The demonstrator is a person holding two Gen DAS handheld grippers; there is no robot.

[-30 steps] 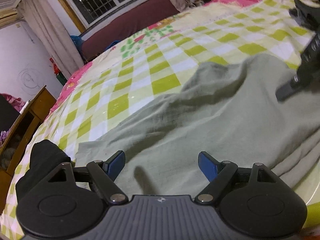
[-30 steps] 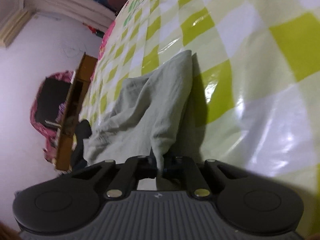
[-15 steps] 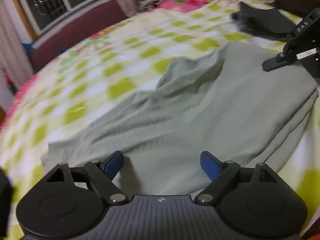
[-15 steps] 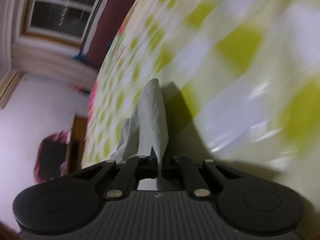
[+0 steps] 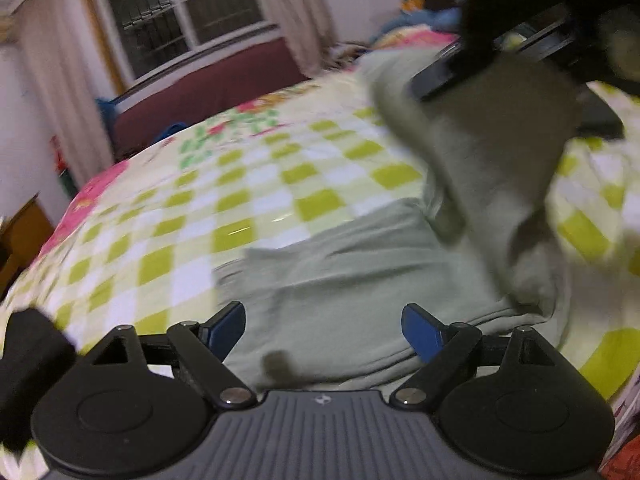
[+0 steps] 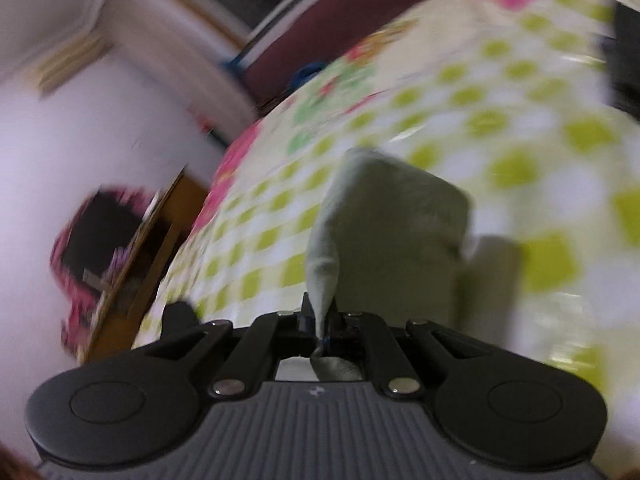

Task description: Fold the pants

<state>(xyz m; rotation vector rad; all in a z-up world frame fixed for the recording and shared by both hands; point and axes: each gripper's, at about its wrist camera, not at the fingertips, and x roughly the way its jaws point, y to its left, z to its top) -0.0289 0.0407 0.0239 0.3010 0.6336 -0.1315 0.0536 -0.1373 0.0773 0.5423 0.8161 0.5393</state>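
Grey-green pants [image 5: 360, 280] lie on a bed with a green-and-white checked cover [image 5: 192, 240]. My left gripper [image 5: 323, 326] stands open low over the near part of the cloth, nothing between its blue pads. My right gripper [image 6: 322, 322] is shut on a fold of the pants [image 6: 384, 232] and holds that end in the air. From the left wrist, the right gripper [image 5: 448, 76] shows at the top right with the lifted cloth [image 5: 500, 152] hanging below it.
A dark red sofa [image 5: 208, 92] and a window [image 5: 180, 8] stand beyond the bed. A wooden cabinet [image 6: 148, 248] is at the bed's left side. A black cloth [image 5: 28, 360] lies at the near left, a dark item [image 5: 600, 120] at the far right.
My right gripper has risen with the pants' end, so the cloth now hangs from it high above the bed. My left gripper has pulled back and up a little, still open.
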